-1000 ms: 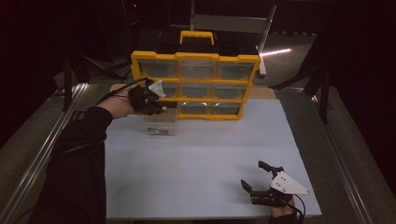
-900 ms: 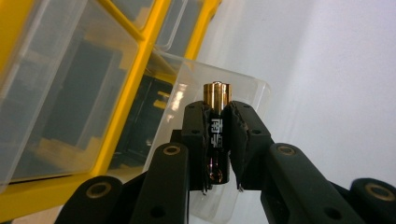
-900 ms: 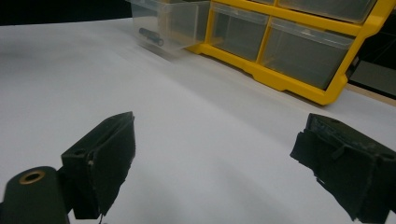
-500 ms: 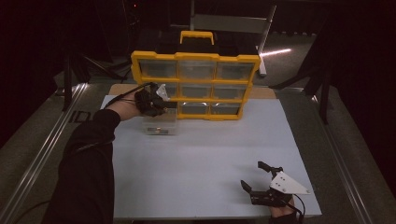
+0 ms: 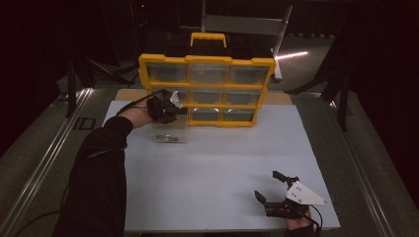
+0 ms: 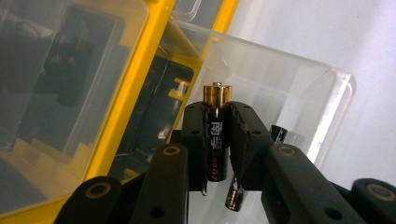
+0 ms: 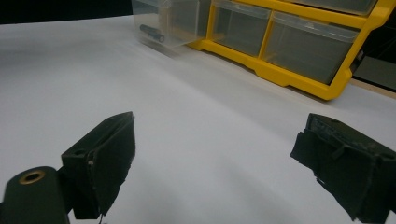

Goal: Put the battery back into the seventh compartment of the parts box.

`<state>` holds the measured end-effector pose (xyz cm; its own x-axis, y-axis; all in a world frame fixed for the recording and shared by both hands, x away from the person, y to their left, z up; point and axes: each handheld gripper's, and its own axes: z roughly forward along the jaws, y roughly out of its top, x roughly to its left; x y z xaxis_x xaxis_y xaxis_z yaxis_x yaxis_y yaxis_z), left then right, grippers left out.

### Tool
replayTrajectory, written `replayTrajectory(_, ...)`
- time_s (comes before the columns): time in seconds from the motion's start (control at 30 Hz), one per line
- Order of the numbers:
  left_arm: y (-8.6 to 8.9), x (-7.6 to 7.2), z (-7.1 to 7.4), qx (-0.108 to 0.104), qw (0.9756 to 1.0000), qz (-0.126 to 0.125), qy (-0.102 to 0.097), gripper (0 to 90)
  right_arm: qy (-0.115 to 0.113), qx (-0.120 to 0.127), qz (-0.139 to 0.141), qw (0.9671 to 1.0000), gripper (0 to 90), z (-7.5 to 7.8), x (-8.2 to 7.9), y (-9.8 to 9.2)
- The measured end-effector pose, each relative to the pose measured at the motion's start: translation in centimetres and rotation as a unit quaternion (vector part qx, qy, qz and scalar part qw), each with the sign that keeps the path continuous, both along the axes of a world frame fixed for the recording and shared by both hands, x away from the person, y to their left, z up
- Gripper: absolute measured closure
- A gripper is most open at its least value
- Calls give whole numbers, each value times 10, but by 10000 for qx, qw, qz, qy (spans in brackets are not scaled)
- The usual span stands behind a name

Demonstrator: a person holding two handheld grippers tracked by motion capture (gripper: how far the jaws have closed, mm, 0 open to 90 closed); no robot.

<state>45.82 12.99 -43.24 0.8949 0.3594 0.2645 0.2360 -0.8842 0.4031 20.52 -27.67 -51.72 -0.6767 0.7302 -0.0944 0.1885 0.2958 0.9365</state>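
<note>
Left gripper view: left gripper (image 6: 218, 140) pinches black battery (image 6: 216, 140) upright between pads, gold cap poking above jaw tips. Beyond tips, clear drawer (image 6: 299, 88) open-topped; two more batteries (image 6: 233, 198) lying inside, below the jaws. High view hides the battery, but places left gripper (image 5: 165, 109) over drawer (image 5: 170, 134) before yellow organizer (image 5: 207, 89). Right gripper (image 5: 276, 195) jaws wide apart, empty, resting on white table (image 5: 222, 158), well apart.

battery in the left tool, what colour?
Black body with a gold top end; the battery shows best in the left gripper view, clamped in the left tool.
</note>
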Motion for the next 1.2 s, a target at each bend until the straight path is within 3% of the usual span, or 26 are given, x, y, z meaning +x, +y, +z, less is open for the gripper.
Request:
replayTrajectory(0.1,0,2,1,-16,10000,56,-29,740,12,6,-4,10000,104,0,0,0)
replayTrajectory(0.5,1,-3,10,-112,9987,464,167,360,-36,-8,-16,10000,104,2,-1,0)
replayTrajectory(0.67,2,-5,15,-213,9978,587,233,284,-47,-18,-8,10000,104,3,-1,0)
replayTrajectory(0.87,4,-11,20,-388,9949,755,536,147,-79,-14,-13,10000,104,4,-2,-1)
replayTrajectory(0.93,4,-13,20,-401,9947,792,519,104,-83,-16,-17,10000,104,5,-2,-1)
replayTrajectory(1.03,6,-16,22,-558,9928,704,796,0,-103,-24,-10,9999,104,5,-3,0)
replayTrajectory(1.2,7,-22,21,-482,9922,719,894,0,-99,-8,-25,9999,104,6,-3,0)
